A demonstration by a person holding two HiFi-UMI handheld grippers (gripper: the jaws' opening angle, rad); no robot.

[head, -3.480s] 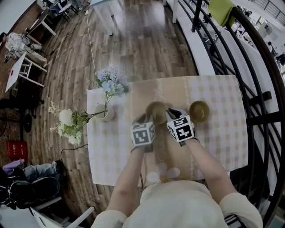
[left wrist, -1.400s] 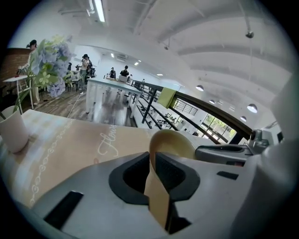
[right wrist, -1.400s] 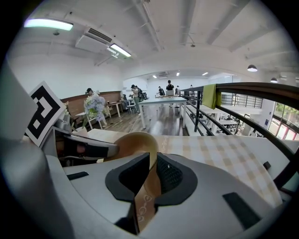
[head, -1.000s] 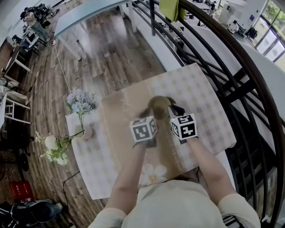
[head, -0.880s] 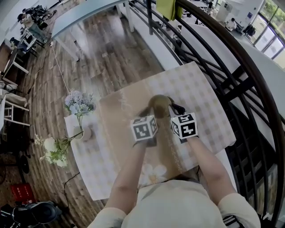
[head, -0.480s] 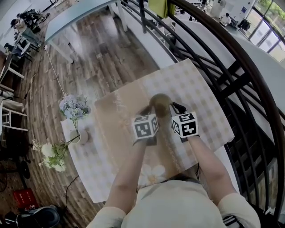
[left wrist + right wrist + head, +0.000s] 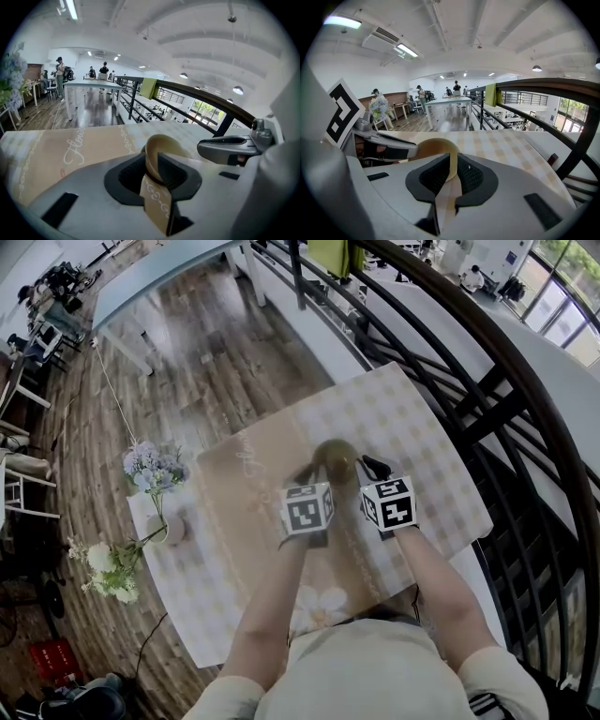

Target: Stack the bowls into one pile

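My two forearms reach out over the near edge of the table (image 7: 441,484), a gripper in each hand. The left gripper (image 7: 151,164) has the bowl (image 7: 335,458) by its left rim. The thin wall stands between the pads, and they look to touch it on both sides, though these jaws have just been opening a little. The right gripper (image 7: 452,166) is clamped on the opposite rim, with the wall pinched between its pads. So both tools hold the same bowl, one from each side.

The bowl sits upright on the far half of the table, by the right-hand border of the beige runner (image 7: 253,512), where the checked cloth begins. I cannot tell whether a second bowl is nested under it.

Toward the table's left edge stands a small vase (image 7: 172,529) with blue and white flowers (image 7: 145,465). Beyond the far edge lies wooden floor (image 7: 216,343); along the right edge curves a dark railing (image 7: 487,381).
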